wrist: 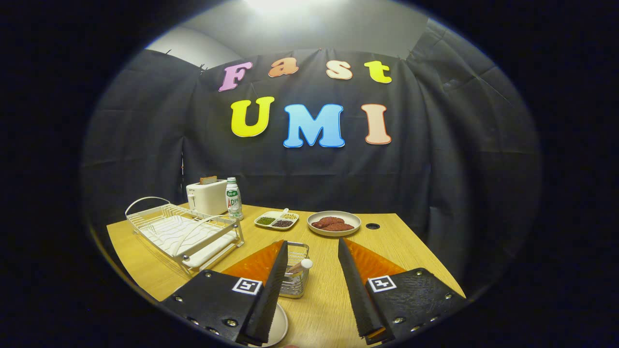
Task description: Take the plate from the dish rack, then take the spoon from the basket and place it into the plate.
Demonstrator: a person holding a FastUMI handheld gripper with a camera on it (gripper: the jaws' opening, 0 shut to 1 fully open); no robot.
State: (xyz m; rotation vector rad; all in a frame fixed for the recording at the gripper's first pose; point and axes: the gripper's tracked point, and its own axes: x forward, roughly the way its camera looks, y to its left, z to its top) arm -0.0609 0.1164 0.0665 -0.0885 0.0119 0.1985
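Note:
My gripper [312, 249] hangs open above the wooden table [401, 251], with nothing between its fingers. A small wire basket [296, 280] stands just beside the left finger, and the spoon's [301, 265] rounded white end pokes out of its top toward the gap. Under the left finger, at its near end, a white plate [278, 328] lies flat on the table, mostly hidden by the finger. Off to the left stands the white wire dish rack [186, 232], and I see no plate in it.
Beyond the fingers sit a round plate of reddish meat [333, 223] and a divided tray of condiments [276, 220]. A white toaster [207, 195] and a green-labelled bottle [234, 198] stand at the back left. A cable hole [372, 225] is near the far edge.

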